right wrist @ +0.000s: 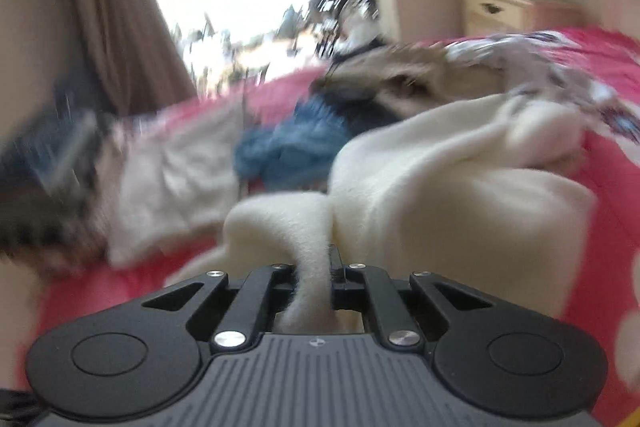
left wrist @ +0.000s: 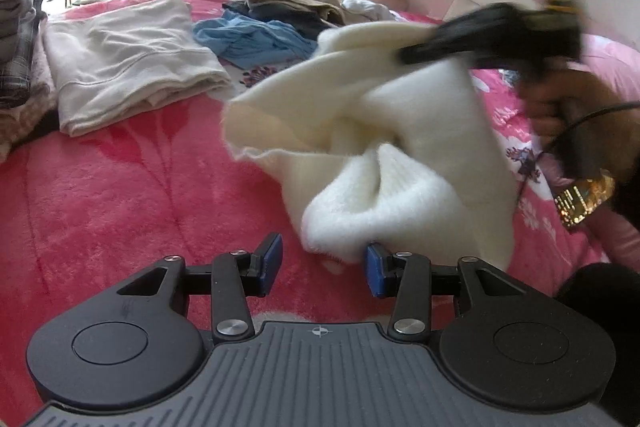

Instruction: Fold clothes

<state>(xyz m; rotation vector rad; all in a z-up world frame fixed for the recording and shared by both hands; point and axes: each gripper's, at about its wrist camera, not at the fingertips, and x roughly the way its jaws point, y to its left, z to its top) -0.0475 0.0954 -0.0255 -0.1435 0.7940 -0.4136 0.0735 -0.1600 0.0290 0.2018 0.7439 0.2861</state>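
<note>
Your right gripper (right wrist: pixel 320 267): jaws clamped on fold of cream fleece garment (left wrist: pixel 400 131), lifting it above pink bedspread (left wrist: pixel 120 207). Your left gripper (left wrist: pixel 324 269): jaws apart, gripping nothing; right pad touches garment's lower edge. Folded beige sweatshirt (left wrist: pixel 128 55) lies well apart, far left; blue garment (left wrist: pixel 248 39) beyond.

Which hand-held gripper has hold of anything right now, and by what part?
The right hand-held gripper is shut on a bunched fold of the cream fleece garment, lifting it. The left hand-held gripper is open, holding nothing; one pad just touches the fleece's lower edge.
</note>
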